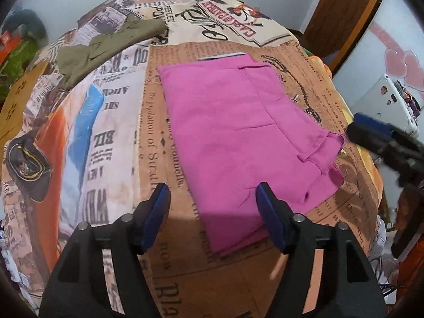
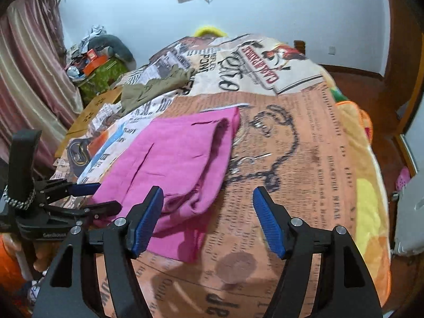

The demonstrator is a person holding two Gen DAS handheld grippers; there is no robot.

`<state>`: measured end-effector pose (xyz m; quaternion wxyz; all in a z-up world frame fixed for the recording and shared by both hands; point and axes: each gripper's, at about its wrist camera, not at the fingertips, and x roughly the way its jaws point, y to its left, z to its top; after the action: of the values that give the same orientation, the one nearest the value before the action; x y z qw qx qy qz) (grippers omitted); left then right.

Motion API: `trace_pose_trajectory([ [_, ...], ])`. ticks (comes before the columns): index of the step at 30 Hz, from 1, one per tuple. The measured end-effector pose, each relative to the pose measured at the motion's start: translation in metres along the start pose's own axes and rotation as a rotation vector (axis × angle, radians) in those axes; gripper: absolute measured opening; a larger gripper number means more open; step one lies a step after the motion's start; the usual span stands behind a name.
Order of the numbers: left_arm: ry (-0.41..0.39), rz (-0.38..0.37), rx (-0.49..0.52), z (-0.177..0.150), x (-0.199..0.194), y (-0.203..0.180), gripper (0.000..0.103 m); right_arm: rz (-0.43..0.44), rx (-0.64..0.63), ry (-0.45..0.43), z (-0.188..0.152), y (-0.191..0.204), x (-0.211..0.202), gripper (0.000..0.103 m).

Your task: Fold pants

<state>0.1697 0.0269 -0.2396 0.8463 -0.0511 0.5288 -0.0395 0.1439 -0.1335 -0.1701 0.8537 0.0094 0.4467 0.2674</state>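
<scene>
the pink pants (image 1: 238,137) lie folded flat on the bed (image 1: 328,106), light, soft and limp. best pinched at a doubled edge or corner. left tongs (image 1: 213,206) and right tongs (image 2: 208,209) hover open, empty.

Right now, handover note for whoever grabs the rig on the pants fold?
Left hand-held gripper: open, empty, at the near edge of the pink pants.
Right hand-held gripper: open, empty, by the pants' near right corner.
Pants lie folded into a flat rectangle on the printed bedspread. An olive garment lies further back, unfolded.
Left: perhaps one more fold of the pink pants.
</scene>
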Motion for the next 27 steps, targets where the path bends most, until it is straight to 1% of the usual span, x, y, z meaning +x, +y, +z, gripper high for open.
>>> trace_pose_trajectory([
  [2,-0.005,0.005,0.008,0.002,-0.004,0.002,0.068,0.005,-0.002,0.028,-0.004,0.003,0.012,0.067],
  [5,-0.027,0.033,0.028,0.008,-0.010,0.004,0.068,0.013,0.023,0.092,-0.015,-0.002,0.029,0.067],
  [6,-0.037,0.044,0.033,0.010,-0.013,0.006,0.068,0.019,0.039,0.110,-0.018,-0.005,0.034,0.067],
  [7,-0.056,0.077,0.037,0.015,-0.015,0.009,0.068,0.026,0.061,0.122,-0.021,-0.010,0.037,0.068],
  [9,-0.081,0.117,0.036,0.027,-0.017,0.017,0.068,0.036,0.094,0.117,-0.024,-0.015,0.033,0.070],
  [14,-0.076,0.119,-0.004,0.064,-0.006,0.041,0.068,0.017,0.096,0.097,-0.022,-0.019,0.020,0.071],
  [18,-0.060,0.158,0.017,0.095,0.014,0.048,0.069,-0.018,0.074,0.053,-0.016,-0.018,0.010,0.071],
  [19,-0.051,0.179,0.022,0.105,0.022,0.050,0.069,-0.019,0.077,0.045,-0.014,-0.019,0.008,0.071],
  [22,-0.031,0.185,0.035,0.127,0.044,0.054,0.069,-0.013,0.103,0.029,-0.011,-0.024,0.006,0.071],
  [25,-0.007,0.195,0.056,0.143,0.064,0.056,0.069,-0.026,0.112,0.025,-0.008,-0.027,0.004,0.071],
  [27,0.011,0.220,0.076,0.155,0.080,0.058,0.069,-0.036,0.118,0.022,-0.007,-0.029,0.004,0.071],
])
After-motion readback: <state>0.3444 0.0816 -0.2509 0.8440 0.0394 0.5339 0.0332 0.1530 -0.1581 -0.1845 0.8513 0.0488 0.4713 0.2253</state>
